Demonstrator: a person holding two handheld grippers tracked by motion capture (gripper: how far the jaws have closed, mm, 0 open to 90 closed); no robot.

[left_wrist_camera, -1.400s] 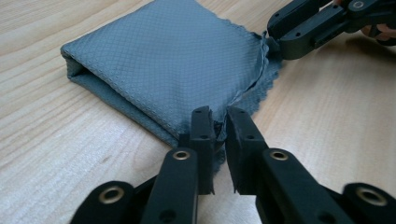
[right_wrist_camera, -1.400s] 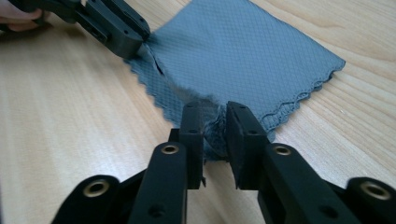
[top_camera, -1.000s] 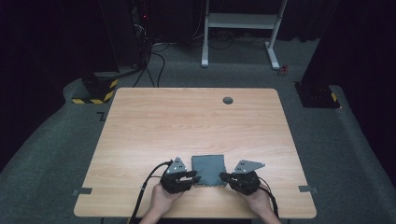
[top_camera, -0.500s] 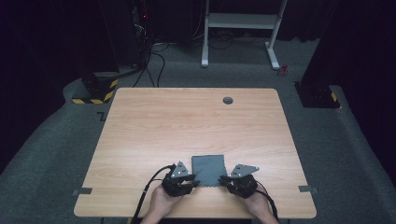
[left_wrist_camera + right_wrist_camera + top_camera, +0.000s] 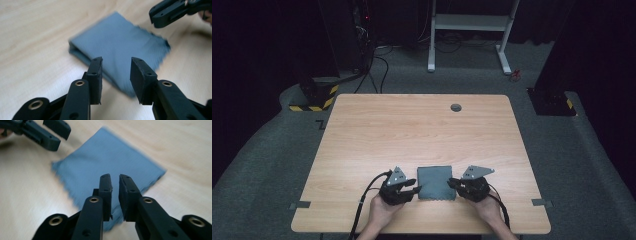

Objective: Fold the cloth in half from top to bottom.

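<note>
Since the earlier frames, both hands have been drawn slightly back from the folded grey cloth (image 5: 436, 182), which has been left flat on the bench (image 5: 422, 130) near its front edge, between the two tools. The jaws of the left hand-held gripper (image 5: 410, 190) have just been opening; they are seen apart in the left gripper view, with nothing pressed between them and the cloth's near corner lying beyond. The jaws of the right hand-held gripper (image 5: 455, 183) have just been closing; a narrow gap is left between them, and nothing appears to be held, though the blur makes this less than certain. The cloth is judged to be light, soft and limp, likely to sag and unfold when lifted. It is best taken at a corner or along the doubled folded edge, where several layers can be pinched together.
</note>
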